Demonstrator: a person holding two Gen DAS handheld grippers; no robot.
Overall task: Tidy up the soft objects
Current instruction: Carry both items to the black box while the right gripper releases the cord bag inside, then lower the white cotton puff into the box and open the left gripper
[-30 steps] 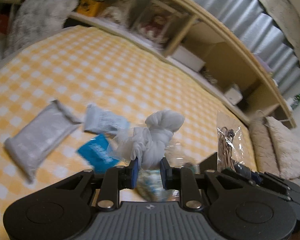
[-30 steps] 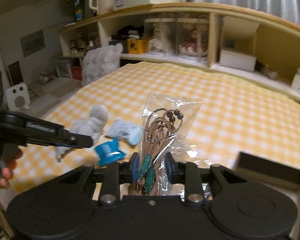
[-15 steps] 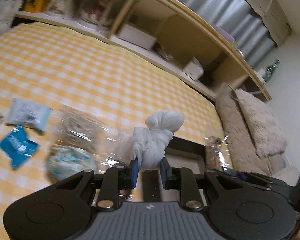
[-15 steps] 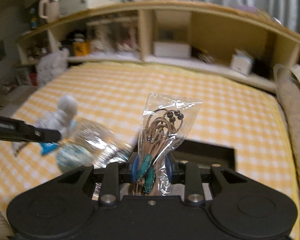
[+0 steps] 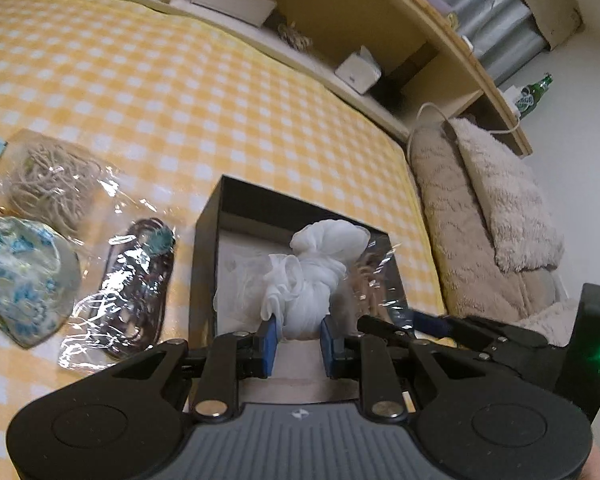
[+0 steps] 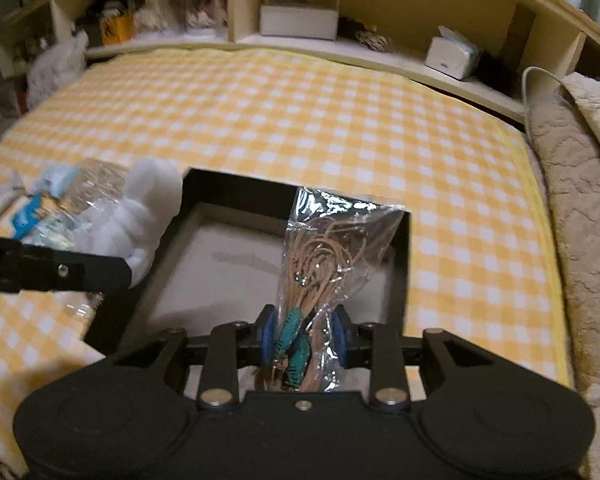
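Observation:
My left gripper (image 5: pixel 298 338) is shut on a white knotted cloth bundle (image 5: pixel 316 268) and holds it over the black open box (image 5: pixel 208 248) on the yellow checked bed. The bundle also shows in the right wrist view (image 6: pixel 140 216), at the box's left wall. My right gripper (image 6: pixel 302 338) is shut on a clear bag of tan cords with teal pieces (image 6: pixel 324 256), held above the box's pale floor (image 6: pixel 220 264). That bag shows in the left wrist view (image 5: pixel 374 276), just right of the bundle.
Left of the box lie a clear bag of dark cords (image 5: pixel 136 284), a bag of tan cords (image 5: pixel 52 184) and a blue-patterned pouch (image 5: pixel 20 276). Beige fluffy pillows (image 5: pixel 488 216) line the bed's right side. A wooden shelf (image 6: pixel 300 20) runs behind the bed.
Both grippers moved right with their loads, from over the bagged items on the bed to above the black box.

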